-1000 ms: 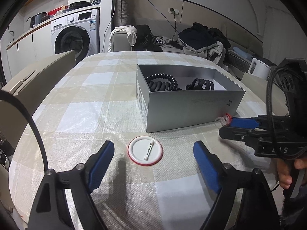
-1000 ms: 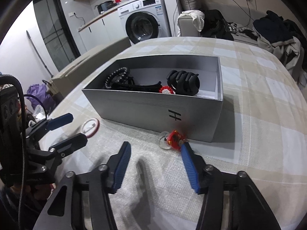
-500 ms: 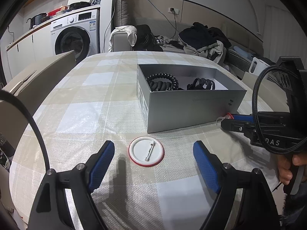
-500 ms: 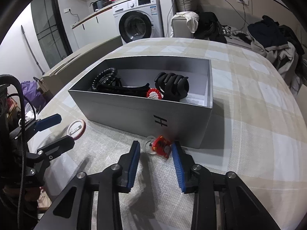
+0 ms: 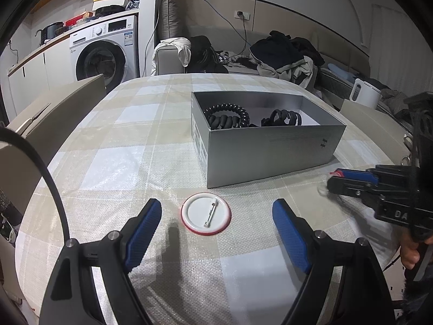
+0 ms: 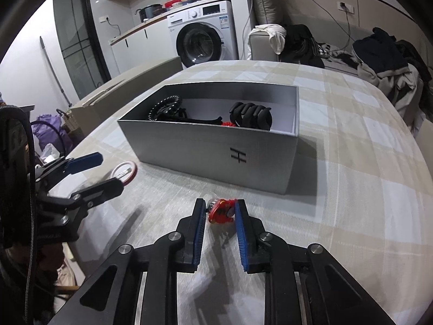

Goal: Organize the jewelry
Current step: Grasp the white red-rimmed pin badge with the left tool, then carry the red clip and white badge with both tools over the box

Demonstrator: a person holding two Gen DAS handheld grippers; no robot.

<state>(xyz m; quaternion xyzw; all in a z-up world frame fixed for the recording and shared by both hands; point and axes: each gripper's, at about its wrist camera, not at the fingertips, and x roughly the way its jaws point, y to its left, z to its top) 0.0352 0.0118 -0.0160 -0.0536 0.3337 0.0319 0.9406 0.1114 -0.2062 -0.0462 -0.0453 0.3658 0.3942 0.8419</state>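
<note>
We are in a lived-in home. A white front-loading washing machine [image 6: 204,38] stands under a cluttered counter, crumpled dark clothes [image 5: 284,54] lie heaped on a grey sofa, and a beige checked tablecloth [image 5: 113,146] covers our table.

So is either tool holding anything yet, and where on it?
Left tool is open and holds nothing; the round badge lies between its fingers. Right tool brackets the small red charm by its sides, but contact cannot be told.
</note>
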